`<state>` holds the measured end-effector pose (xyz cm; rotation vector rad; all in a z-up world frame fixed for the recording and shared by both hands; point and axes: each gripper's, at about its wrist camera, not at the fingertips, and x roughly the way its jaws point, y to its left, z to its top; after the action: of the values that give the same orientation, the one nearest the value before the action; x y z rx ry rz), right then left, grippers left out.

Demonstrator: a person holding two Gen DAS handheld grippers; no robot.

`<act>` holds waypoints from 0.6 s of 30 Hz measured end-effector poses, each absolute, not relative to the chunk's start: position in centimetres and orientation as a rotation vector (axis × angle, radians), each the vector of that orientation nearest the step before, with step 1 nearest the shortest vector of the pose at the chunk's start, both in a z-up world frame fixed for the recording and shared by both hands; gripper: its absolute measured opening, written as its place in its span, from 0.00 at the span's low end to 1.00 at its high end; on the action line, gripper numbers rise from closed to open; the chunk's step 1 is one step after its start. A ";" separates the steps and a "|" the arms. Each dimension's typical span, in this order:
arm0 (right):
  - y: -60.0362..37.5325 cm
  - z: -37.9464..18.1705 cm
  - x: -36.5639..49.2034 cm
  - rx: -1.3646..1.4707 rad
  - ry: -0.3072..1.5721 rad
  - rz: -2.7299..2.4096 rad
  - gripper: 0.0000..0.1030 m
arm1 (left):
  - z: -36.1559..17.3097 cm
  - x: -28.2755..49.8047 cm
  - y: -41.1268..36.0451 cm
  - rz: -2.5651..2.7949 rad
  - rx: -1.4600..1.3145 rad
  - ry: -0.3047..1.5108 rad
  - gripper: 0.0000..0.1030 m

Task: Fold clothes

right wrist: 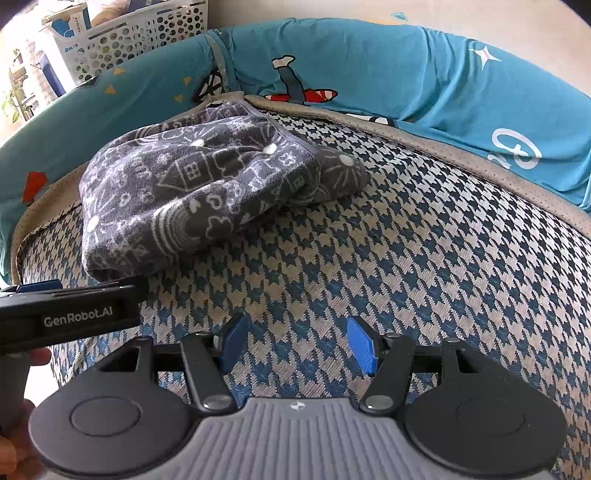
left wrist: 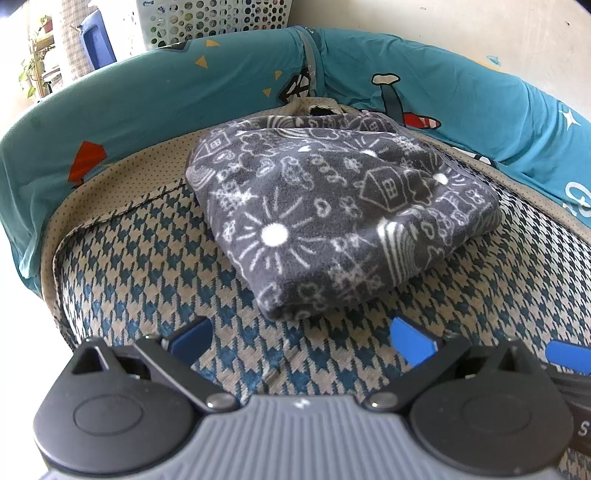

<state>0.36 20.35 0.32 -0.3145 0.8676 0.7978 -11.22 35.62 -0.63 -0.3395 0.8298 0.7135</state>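
The gray cloth (left wrist: 332,210) with white drawings of suns and houses lies folded in a thick bundle on the checked cushion (left wrist: 147,258). It sits near the back, close to the blue pillow (left wrist: 166,92) with cartoon pictures. A white basket (left wrist: 214,18) stands behind that.

The fold looks almost done, I think. One corner pokes out on the right side, seen best from the right camera (right wrist: 343,170). To do this well, that corner should be tucked in or smoothed flat, and the bundle pressed gently so it does not pop open.

The left gripper (left wrist: 301,338) is open wide. It holds nothing and sits just in front of the cloth, not touching it. The right gripper (right wrist: 295,345) is open too, a bit less wide. It holds nothing and points at bare cushion, farther from the cloth.
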 end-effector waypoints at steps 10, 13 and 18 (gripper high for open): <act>20.4 0.2 0.3 -0.322 0.869 0.802 0.57 | -0.7 -11.1 35.3 0.709 -0.329 0.831 1.00; 20.5 0.3 0.2 -0.321 0.870 0.808 0.57 | -0.7 -11.1 35.4 0.712 -0.332 0.831 1.00; 20.4 0.2 0.1 -0.330 0.868 0.809 0.57 | -0.8 -11.0 35.4 0.713 -0.333 0.833 1.00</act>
<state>0.10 20.37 0.23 -0.3300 0.8683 0.8087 -11.03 35.37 -0.75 -0.3332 0.8332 0.7134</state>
